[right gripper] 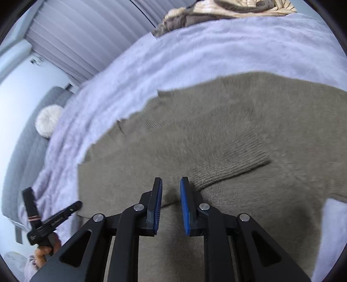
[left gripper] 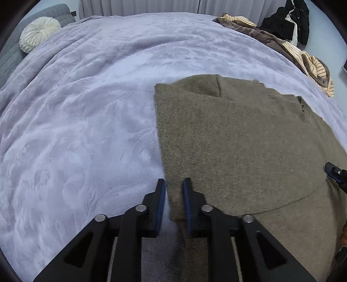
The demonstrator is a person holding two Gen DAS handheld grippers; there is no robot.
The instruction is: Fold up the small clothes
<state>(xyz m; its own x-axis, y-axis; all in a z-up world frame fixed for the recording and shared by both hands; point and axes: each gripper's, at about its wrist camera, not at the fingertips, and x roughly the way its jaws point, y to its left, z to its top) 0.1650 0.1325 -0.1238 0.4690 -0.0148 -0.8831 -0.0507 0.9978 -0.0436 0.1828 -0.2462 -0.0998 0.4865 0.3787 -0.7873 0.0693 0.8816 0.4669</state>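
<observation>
The left claw [left gripper: 174, 186] hung low over the sweater's [left gripper: 238, 147] near left edge, its two fingers parted, one blue pad [left gripper: 161, 208] over the blanket and the other over the knit. A fold of the sweater's hem seemed to rise between them, though whether the pads pressed it could not be told from that blurred patch. The right claw [right gripper: 171, 184] stood released too, fingers apart above the middle of the sweater [right gripper: 216, 134], with nothing between them but a small dark crease of the cloth below.

The olive-brown knitted sweater lay spread flat on the bed, on top of the lavender plush blanket [left gripper: 86, 108]. In the right wrist view a ribbed cuff [right gripper: 234, 160] of a sleeve lay folded across the sweater's body, just beyond the right claw's fingers. In the same view the left claw [right gripper: 52, 208] appeared off the sweater's left edge, a hand [right gripper: 46, 251] gripping its handle.

Past the sweater the blanket ran on to the far side of the bed. A heap of brown and cream-striped clothes [left gripper: 303, 56] lay beyond the sweater's far right corner, with a black garment [left gripper: 290, 19] behind that heap. Far left of the sweater, a round white pleated cushion [left gripper: 39, 32] leaned on a grey quilted headboard [left gripper: 13, 54], and pale curtains [right gripper: 82, 41] hung behind the bed.
</observation>
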